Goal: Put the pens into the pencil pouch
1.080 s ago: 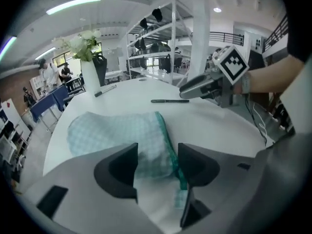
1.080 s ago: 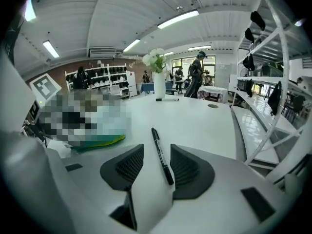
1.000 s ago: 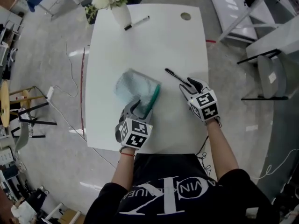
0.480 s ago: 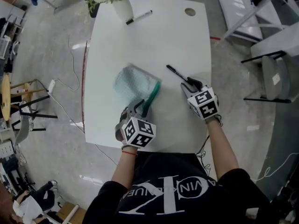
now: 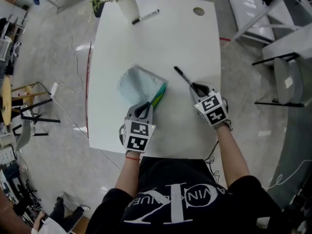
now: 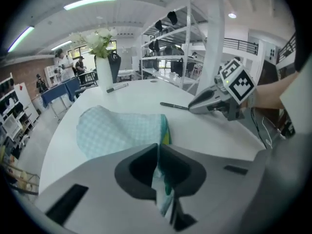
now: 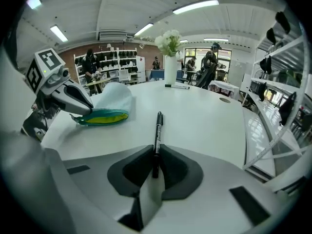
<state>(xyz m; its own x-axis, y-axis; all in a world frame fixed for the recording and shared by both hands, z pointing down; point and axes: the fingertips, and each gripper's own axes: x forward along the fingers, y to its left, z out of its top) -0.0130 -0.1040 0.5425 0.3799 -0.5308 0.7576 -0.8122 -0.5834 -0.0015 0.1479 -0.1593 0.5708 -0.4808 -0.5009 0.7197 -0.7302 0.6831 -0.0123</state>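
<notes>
A pale teal checked pencil pouch [image 5: 138, 84] with a green zip edge lies mid-table. My left gripper [image 5: 147, 106] has just been closing and is shut on the pouch's near edge [image 6: 161, 130], with fabric pinched between the jaws. In the right gripper view the pouch [image 7: 105, 106] shows a yellow-green mouth beside the left gripper [image 7: 73, 99]. A black pen [image 5: 183, 76] lies on the table, pointing away. My right gripper [image 5: 197, 87] has just been closing and is shut on the pen's near end [image 7: 157, 130].
A second marker [image 5: 145, 17] lies at the far edge of the white table [image 5: 161, 43], next to a white vase of flowers [image 5: 127, 6]. A round cable hole [image 5: 198, 11] sits at the far right corner. Shelving and chairs stand on the right.
Both grippers' jaws went from open to shut: the left on the pouch's near edge, the right on the pen's near end. The left gripper rolled a little.
</notes>
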